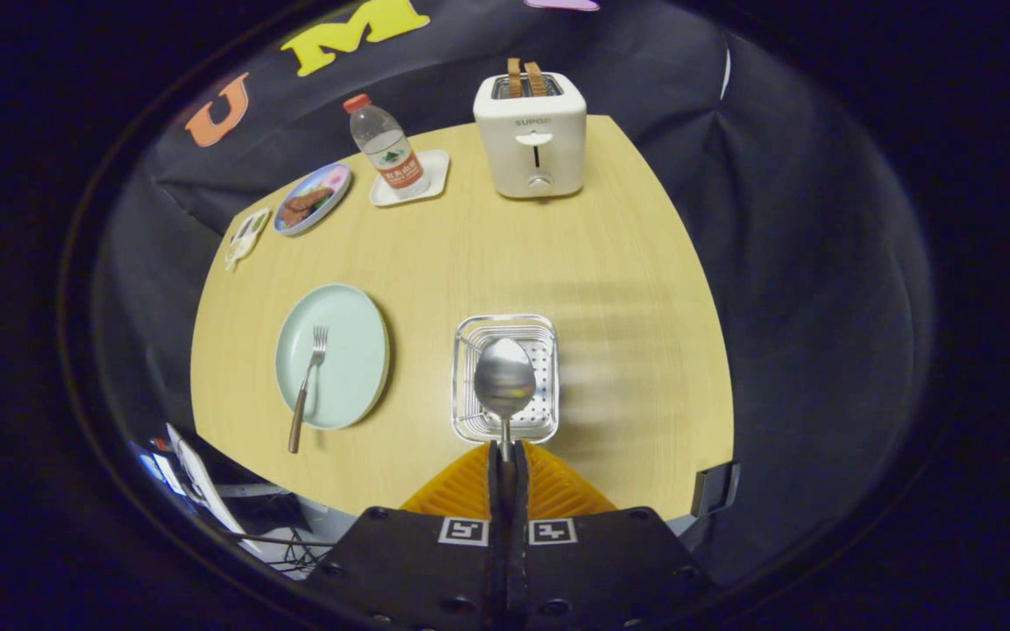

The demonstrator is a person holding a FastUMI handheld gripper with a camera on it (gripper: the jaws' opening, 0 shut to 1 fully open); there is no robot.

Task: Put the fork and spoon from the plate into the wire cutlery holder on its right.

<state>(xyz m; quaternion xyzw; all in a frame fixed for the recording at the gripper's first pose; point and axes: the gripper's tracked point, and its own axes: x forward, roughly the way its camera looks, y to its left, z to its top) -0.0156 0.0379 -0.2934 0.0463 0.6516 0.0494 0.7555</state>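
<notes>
We have the spoon (505, 379) pinched by its handle, the gripper (506, 456) closed narrow on it, bowl forward and hanging over the wire cutlery holder (547, 379) near the table's (628, 289) front edge. We judge this the spoon's drop-in: next we tip it handle-down and let go. The fork (309, 384) waits on the pale green plate (354, 350), wooden handle overhanging the rim toward that front edge

A white toaster (530, 136) is standing at the tabletop's (610, 263) far edge — beside it a water bottle (387, 149) is sitting on a small tray (435, 166), a patterned plate (312, 199) lying nearby.
</notes>
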